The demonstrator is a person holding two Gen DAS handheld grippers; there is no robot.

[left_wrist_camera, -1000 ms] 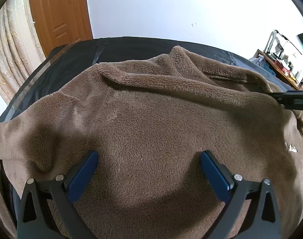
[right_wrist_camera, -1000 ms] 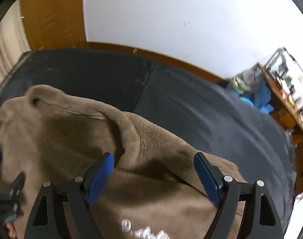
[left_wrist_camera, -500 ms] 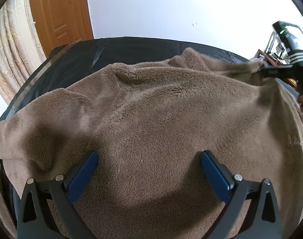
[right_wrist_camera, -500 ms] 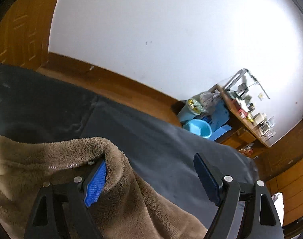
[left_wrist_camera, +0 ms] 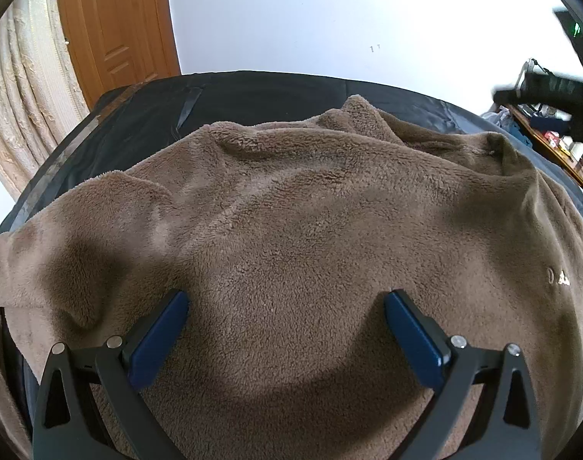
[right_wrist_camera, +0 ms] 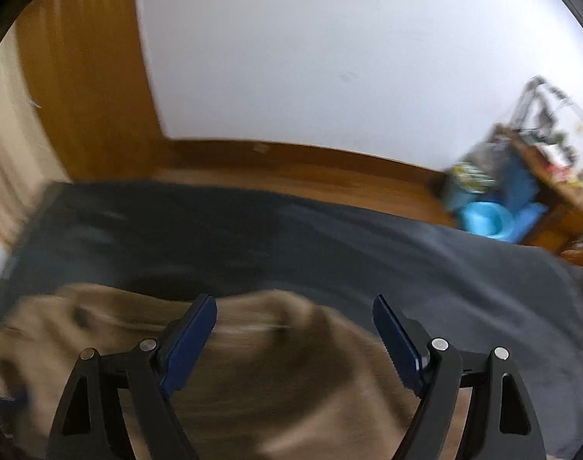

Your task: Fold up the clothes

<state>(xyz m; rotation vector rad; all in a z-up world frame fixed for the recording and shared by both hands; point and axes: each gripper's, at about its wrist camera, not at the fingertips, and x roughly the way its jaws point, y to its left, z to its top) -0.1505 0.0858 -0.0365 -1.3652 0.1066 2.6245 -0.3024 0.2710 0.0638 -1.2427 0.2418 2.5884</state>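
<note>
A brown fleece garment point(left_wrist_camera: 310, 237) lies spread over the dark grey bed cover point(left_wrist_camera: 253, 92), reaching its near edge. The left gripper point(left_wrist_camera: 285, 303) hangs over the garment, blue pads apart, nothing clamped. The right wrist view, motion-blurred, alone shows the right gripper point(right_wrist_camera: 294, 308) spread wide above the garment's far fold, plus a blue plastic basin point(right_wrist_camera: 483, 220) on the wooden floor.

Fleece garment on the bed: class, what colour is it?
Plain brown fleece garment; the left wrist view shows it best.

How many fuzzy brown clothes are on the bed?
1. A fuzzy brown garment is spread across the dark bed cover, under both open grippers. Something could be hidden beneath it.
</note>
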